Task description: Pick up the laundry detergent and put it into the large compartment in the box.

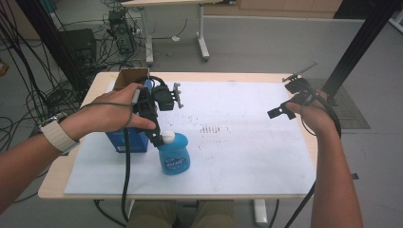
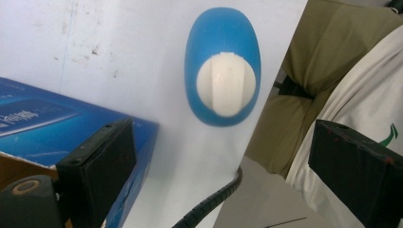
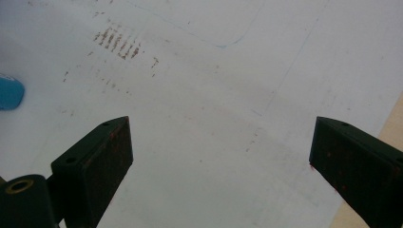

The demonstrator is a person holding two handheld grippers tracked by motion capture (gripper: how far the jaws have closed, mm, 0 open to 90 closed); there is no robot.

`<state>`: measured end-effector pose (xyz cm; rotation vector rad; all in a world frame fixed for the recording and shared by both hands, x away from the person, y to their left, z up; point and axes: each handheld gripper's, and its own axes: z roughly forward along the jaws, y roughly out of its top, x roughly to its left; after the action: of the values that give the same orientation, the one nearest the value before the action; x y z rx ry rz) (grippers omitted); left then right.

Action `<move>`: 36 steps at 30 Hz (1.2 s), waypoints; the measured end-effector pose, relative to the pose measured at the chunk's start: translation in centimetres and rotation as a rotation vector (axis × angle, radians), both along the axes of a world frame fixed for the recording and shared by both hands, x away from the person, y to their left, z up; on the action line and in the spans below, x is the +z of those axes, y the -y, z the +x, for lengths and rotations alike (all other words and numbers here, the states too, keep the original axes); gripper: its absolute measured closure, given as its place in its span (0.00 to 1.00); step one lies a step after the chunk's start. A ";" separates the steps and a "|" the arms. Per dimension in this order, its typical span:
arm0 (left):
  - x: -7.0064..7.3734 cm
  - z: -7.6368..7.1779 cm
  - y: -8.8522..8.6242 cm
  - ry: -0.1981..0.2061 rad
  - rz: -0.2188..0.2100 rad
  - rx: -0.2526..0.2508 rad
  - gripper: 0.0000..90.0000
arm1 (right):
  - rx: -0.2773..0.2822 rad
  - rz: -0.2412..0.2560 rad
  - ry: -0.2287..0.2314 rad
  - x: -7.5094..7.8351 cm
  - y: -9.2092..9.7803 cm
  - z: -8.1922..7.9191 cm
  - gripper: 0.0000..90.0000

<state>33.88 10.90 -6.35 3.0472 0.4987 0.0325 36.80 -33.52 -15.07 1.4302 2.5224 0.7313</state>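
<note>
While the blue bottle (image 1: 174,154) stands upright on the white sheet (image 1: 247,156) that covers the table (image 1: 54,183), the left gripper (image 1: 159,135) hangs right above its white cap (image 1: 168,138). Seen from the high view, the bottle sits at about seven o'clock from the middle of the sheet, and the blue box (image 1: 127,141) stands just beside it at its nine o'clock. The left hand (image 1: 111,111) grips the tool from the ten o'clock side of the bottle, and a cable (image 1: 126,175) drops from it toward six o'clock.

In the left gripper view the bottle (image 2: 222,71) lies straight ahead at twelve o'clock, looked down on from above, its cap (image 2: 226,84) a pale disc in the blue body. The left gripper (image 2: 228,171) has its jaws spread wide, one at eight o'clock and one at four o'clock, with nothing between them; the bottle sits beyond their tips, not touched. The box (image 2: 57,128) shows at nine o'clock, behind the nearer jaw.

The right gripper (image 1: 280,111) is held well apart, at about two o'clock from the sheet's middle, in the right hand (image 1: 316,114). In the right gripper view its jaws stand wide apart over bare sheet (image 3: 214,118), holding nothing, and a sliver of the bottle (image 3: 10,92) shows at nine o'clock.
</note>
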 end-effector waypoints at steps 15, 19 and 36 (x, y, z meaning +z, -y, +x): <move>-1.6 0.4 1.7 -0.009 0.019 -0.007 0.10 | 0.003 0.000 -0.003 -0.1 -0.1 0.2 0.08; -2.2 0.6 2.0 -0.013 0.022 -0.006 0.10 | 0.003 0.002 -0.003 -0.2 -0.1 0.2 0.08; -3.7 0.4 3.4 -0.003 0.042 -0.019 0.11 | -0.001 0.003 0.000 -0.1 0.0 0.0 0.08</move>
<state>34.33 7.53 -10.02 3.0933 0.4754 0.0376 36.83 -33.53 -15.15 1.4314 2.5215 0.7352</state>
